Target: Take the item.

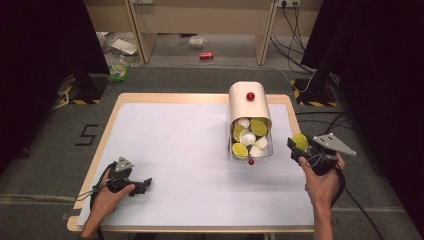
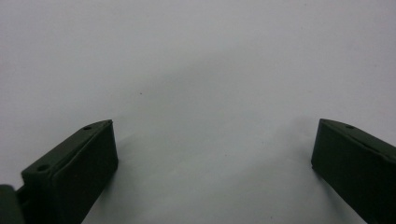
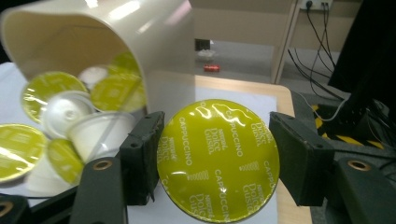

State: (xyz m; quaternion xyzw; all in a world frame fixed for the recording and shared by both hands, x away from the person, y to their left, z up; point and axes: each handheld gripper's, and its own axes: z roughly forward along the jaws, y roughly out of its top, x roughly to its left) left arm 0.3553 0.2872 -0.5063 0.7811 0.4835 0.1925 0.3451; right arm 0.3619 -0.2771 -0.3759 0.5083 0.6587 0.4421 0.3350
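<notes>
capsule [image 3: 218, 156]: glossy foil lid | holder [image 1: 248, 107]: smooth cream plastic | table [image 1: 175, 150]: matt white

Both grippers are black — the left gripper [image 1: 145, 183] and the right gripper [image 1: 291, 146] each carry a grey three-cornered plate on top, drilled with small holes. Black cables trail from each toward 6 o'clock. The jaws are blocky, matt black pads with small round screw holes — brass-coloured ringed holes sit on the right gripper's arms. Both forearms are bare, unsleeved.
</notes>
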